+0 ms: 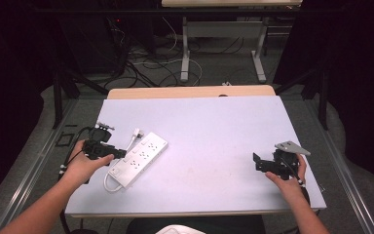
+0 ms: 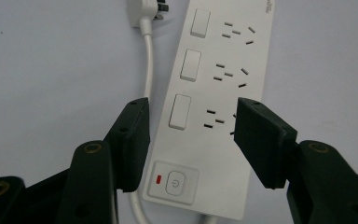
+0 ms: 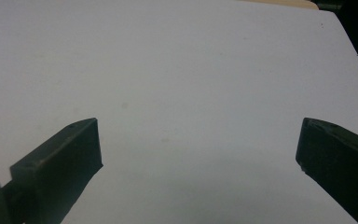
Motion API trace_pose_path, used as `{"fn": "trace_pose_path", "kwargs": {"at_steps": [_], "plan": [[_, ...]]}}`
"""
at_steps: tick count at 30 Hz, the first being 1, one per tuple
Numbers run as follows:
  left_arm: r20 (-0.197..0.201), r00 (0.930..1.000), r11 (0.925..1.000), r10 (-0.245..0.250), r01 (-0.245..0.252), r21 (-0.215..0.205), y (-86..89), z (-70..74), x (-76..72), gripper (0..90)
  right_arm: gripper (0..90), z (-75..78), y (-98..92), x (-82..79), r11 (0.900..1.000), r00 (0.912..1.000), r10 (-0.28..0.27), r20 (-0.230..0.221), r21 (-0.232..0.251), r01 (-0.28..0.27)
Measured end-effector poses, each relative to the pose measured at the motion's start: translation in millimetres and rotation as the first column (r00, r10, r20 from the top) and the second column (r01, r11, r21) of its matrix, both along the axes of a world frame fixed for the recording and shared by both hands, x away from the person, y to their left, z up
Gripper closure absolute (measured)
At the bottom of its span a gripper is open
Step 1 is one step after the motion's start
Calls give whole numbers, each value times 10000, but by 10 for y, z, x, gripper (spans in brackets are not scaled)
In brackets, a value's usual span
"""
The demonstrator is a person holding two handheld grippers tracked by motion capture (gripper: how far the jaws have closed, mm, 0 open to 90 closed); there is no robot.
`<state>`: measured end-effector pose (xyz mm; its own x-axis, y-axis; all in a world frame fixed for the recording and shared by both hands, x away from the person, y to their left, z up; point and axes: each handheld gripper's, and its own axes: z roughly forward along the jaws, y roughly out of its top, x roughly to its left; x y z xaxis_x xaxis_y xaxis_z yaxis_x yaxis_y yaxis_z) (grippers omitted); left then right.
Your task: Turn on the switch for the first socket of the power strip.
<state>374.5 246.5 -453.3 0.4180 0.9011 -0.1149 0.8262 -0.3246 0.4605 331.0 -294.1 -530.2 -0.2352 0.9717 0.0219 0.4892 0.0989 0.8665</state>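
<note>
Hovering over the near end of a white power strip [image 2: 216,112], the left gripper [image 2: 191,140] has its two black jaws spread apart, one on either side of the strip's body, with nothing clamped between them; whether the pads touch the strip's edges cannot be told. Between the jaws in the left gripper view lie one rocker switch [image 2: 180,111] and a set of socket slots, and just below them, closer to the gripper, sits the main power button [image 2: 173,181] with a small red mark beside it. Beyond the jaws two more switches and their sockets run away along the strip. Its white cord [image 2: 148,65] passes just outside the jaw on the left of that view and ends ahead at a white plug [image 2: 147,11] lying flat on the table [image 2: 51,70]. From the high view, the left hand [image 1: 80,165] holds the gripper [image 1: 119,154] at the strip's [image 1: 137,159] near left side, with the cord looping out behind the strip's near end. Well apart, at the table's other side, the right hand [image 1: 287,183] holds the right gripper [image 1: 256,162]. Its jaws stand wide open over bare pale table surface [image 3: 182,84], holding nothing, as the right gripper view shows.
</note>
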Motion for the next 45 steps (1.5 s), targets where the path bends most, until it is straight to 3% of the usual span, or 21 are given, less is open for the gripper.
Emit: {"fn": "trace_pose_path", "kwargs": {"at_steps": [5,15,29,35,45], "plan": [[-765,9955,9976,564,-592,-346,27,-9,48,512,0,-1,1,1,10000,10000,20,0,2,-20],[-1458,9825,9908,1162,-1250,-524,71,-67,143,604,0,-6,4,3,10000,10000,45,-24,-7,-45],[-1730,9759,9900,1329,-1391,-238,23,-166,246,763,0,-10,-1,4,9999,9999,118,-46,-75,-118],[-1871,9750,9926,1202,-1209,79,-32,-236,272,800,0,-13,-1,6,9999,9999,121,-72,-55,-121],[-2023,9710,9918,1276,-1256,227,-72,-331,324,850,0,-15,-3,6,9999,9999,157,-67,-72,-157]]}}
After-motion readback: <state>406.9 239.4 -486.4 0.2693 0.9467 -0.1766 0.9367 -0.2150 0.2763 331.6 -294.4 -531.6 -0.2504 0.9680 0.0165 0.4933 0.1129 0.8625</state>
